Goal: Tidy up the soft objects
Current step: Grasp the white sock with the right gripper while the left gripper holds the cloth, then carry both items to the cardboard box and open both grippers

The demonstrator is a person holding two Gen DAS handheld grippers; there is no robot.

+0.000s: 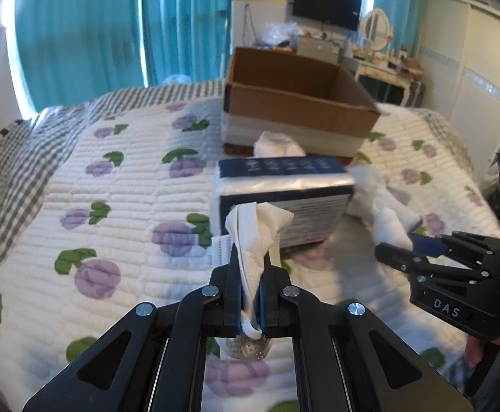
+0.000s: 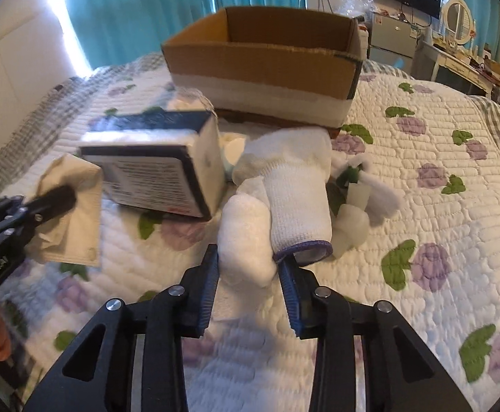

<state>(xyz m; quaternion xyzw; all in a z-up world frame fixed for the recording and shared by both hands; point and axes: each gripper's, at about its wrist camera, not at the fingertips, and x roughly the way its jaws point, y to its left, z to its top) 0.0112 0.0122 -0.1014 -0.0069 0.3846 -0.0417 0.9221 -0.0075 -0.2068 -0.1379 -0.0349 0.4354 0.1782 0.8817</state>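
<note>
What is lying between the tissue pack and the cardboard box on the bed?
A white soft item lies between the tissue pack and the cardboard box, seen best in the left wrist view; it is too blurred to identify.

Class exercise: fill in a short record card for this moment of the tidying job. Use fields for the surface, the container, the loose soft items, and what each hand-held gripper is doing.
surface: quilted bedspread with purple flowers
container: open cardboard box, standing at the far side of the bed; inside not visible
tissue pack: lying in front of the box
soft items: white knitted glove with blue cuff, amid other white cloth
left hand-held gripper: shut on a white tissue
right hand-held gripper: open, fingers either side of the white cloth by the glove cuff
</note>
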